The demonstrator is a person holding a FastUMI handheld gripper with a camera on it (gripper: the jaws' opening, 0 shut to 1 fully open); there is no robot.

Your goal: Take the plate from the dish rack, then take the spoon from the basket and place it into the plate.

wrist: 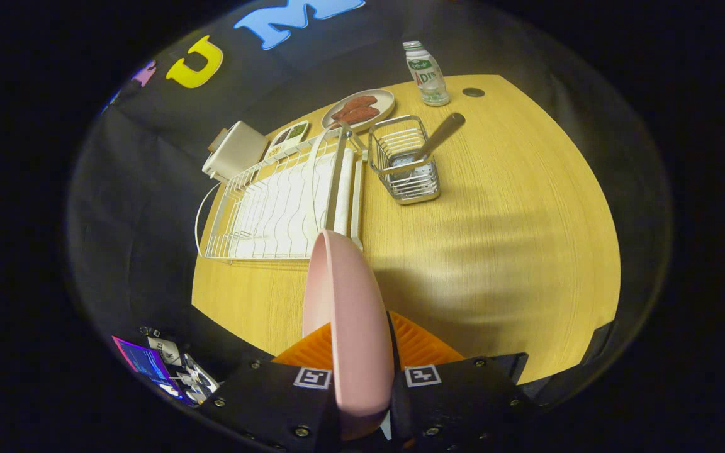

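A pink plate [347, 314] stands on edge between my two fingers, and my gripper [362, 352] is shut on it, holding it above the wooden table [513, 239]. Beyond the plate lies the white wire dish rack [281, 207], with nothing in its slots. To the right of the rack stands a small wire basket [405, 165]. A metal spoon [435, 141] leans in that basket, its handle pointing up and away to the right.
Behind the rack sit a white box-like appliance [235, 151], a small tray of food [288, 138] and a plate of sausages [359, 108]. A small drink bottle [427, 73] stands at the far edge. Bare tabletop stretches right of the plate.
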